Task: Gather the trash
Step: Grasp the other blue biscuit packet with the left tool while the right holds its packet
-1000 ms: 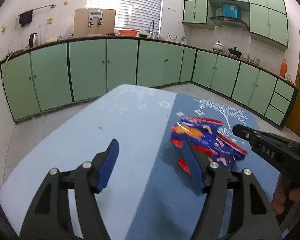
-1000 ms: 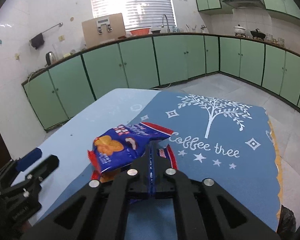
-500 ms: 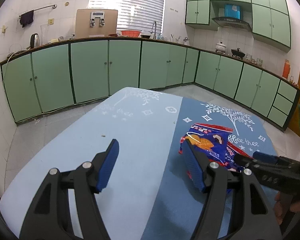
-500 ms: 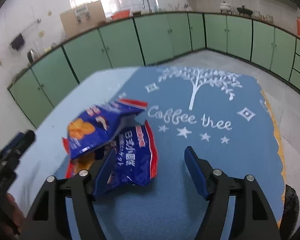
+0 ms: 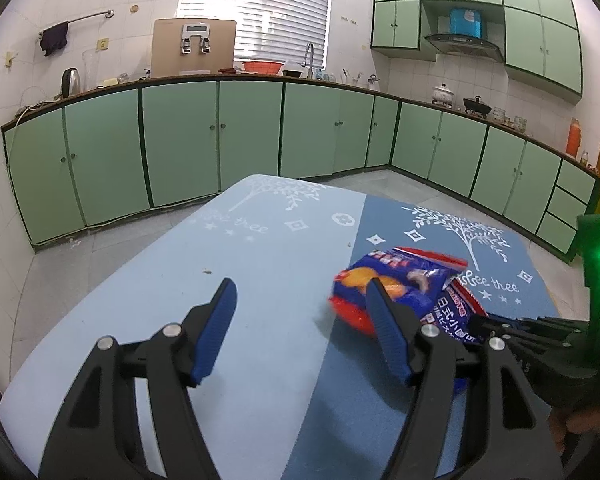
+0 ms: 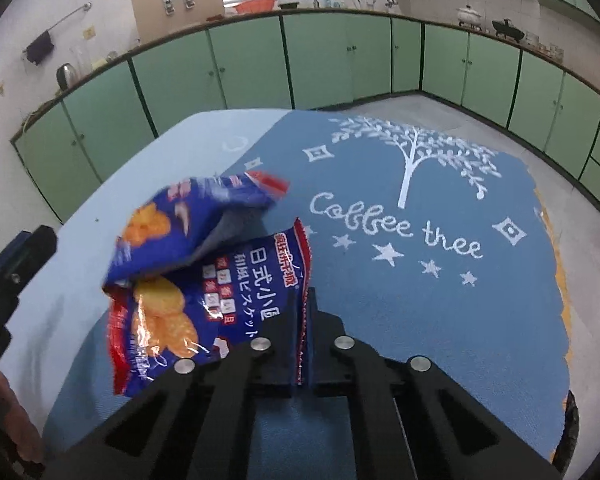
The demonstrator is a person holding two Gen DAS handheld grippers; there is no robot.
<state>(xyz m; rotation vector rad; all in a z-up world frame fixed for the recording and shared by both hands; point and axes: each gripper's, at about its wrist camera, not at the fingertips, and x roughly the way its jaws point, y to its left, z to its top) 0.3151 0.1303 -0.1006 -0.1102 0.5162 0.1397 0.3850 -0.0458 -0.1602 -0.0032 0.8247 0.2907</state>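
Note:
A crumpled blue and red snack wrapper (image 6: pixel 204 264) lies on the blue tablecloth (image 6: pixel 420 312). My right gripper (image 6: pixel 300 300) is shut on the wrapper's right edge. The wrapper also shows in the left wrist view (image 5: pixel 412 288), just behind my left gripper's right finger. My left gripper (image 5: pixel 300 304) is open and empty over the pale part of the cloth, left of the wrapper. The right gripper's body (image 5: pixel 540 340) shows at the right of the left wrist view.
The table's cloth (image 5: pixel 260 280) is pale blue on the left and darker blue with a "Coffee tree" print on the right. Green kitchen cabinets (image 5: pixel 180 148) run along the walls beyond a tiled floor. A dark bag edge (image 6: pixel 568 424) sits at the table's right corner.
The right gripper was shut on the wrapper, opened half a second ago, and is shut on its edge again. The left gripper stayed open and drew back slightly.

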